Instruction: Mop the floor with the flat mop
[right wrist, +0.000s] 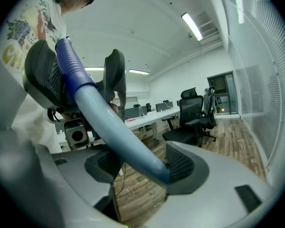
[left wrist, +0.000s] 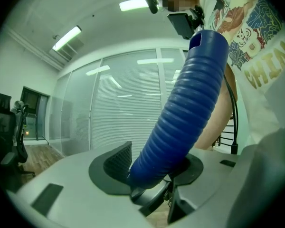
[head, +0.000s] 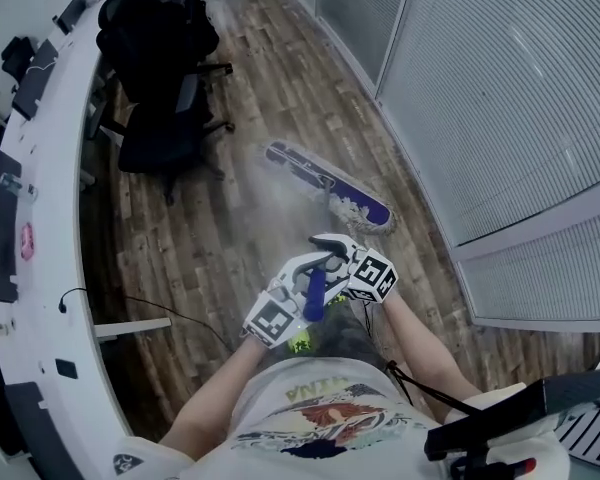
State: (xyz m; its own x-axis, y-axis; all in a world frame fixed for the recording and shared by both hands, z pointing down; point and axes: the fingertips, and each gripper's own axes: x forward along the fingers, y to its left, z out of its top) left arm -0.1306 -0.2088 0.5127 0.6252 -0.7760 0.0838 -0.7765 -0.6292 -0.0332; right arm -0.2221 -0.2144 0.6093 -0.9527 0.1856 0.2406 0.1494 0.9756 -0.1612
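Note:
The flat mop's blue head lies on the wooden floor, ahead of me and angled toward the glass wall. Its pole rises back to my hands and ends in a blue ribbed grip. In the head view my left gripper holds the top end and my right gripper sits just beyond it. In the left gripper view the ribbed grip is clamped in my left gripper. The right gripper view shows the pale blue pole clamped in my right gripper.
Black office chairs stand at the far left beside a long white desk. A glass wall with blinds runs along the right. A thin cable trails over the floor near the desk.

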